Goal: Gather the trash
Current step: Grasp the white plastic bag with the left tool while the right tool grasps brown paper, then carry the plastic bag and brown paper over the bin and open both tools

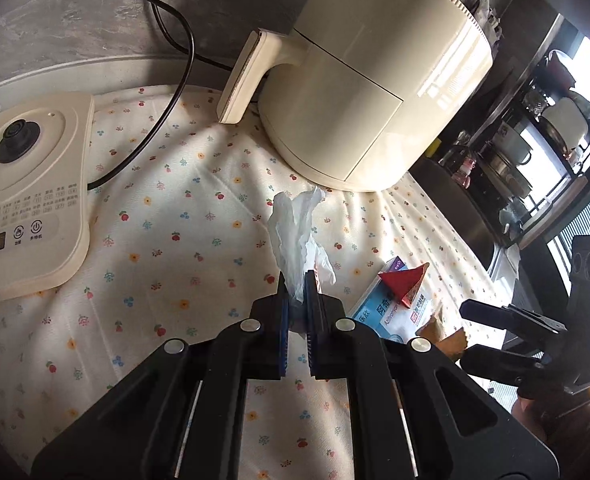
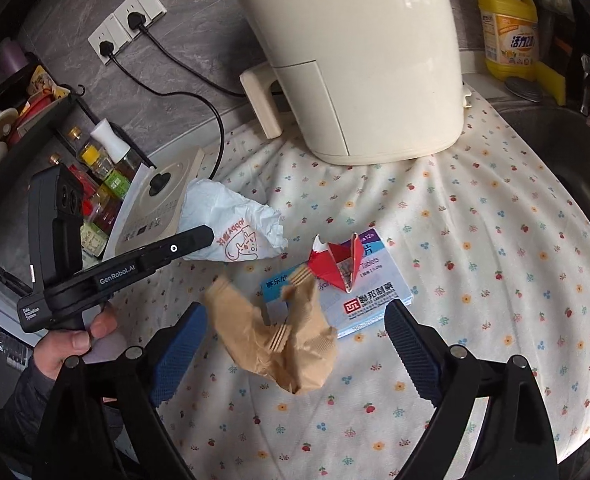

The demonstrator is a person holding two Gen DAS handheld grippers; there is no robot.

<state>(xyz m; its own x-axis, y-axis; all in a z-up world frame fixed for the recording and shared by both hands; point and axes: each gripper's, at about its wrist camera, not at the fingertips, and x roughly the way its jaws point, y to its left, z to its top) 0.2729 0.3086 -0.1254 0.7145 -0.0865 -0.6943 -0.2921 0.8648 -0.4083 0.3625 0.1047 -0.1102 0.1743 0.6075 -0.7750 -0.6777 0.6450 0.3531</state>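
My left gripper (image 1: 297, 292) is shut on a crumpled white paper bag (image 1: 299, 236) and holds it above the flowered cloth; the same bag, with red print, shows in the right wrist view (image 2: 235, 228) beside the left gripper's finger (image 2: 183, 246). My right gripper (image 2: 295, 328) is open, its blue pads either side of a crumpled brown paper (image 2: 279, 340) lying on the cloth. Behind it a red folded paper (image 2: 337, 266) rests on a blue-and-white medicine box (image 2: 359, 300). The red paper (image 1: 403, 282) and box (image 1: 391, 312) also show in the left wrist view.
A cream air fryer (image 2: 359, 60) stands at the back on the flowered cloth (image 2: 495, 280). A cream kettle base (image 1: 27, 200) with a black cord lies left. A dark sink (image 2: 575, 152) lies right, yellow detergent bottle (image 2: 509, 28) behind. Sauce bottles (image 2: 99, 168) stand on a rack at left.
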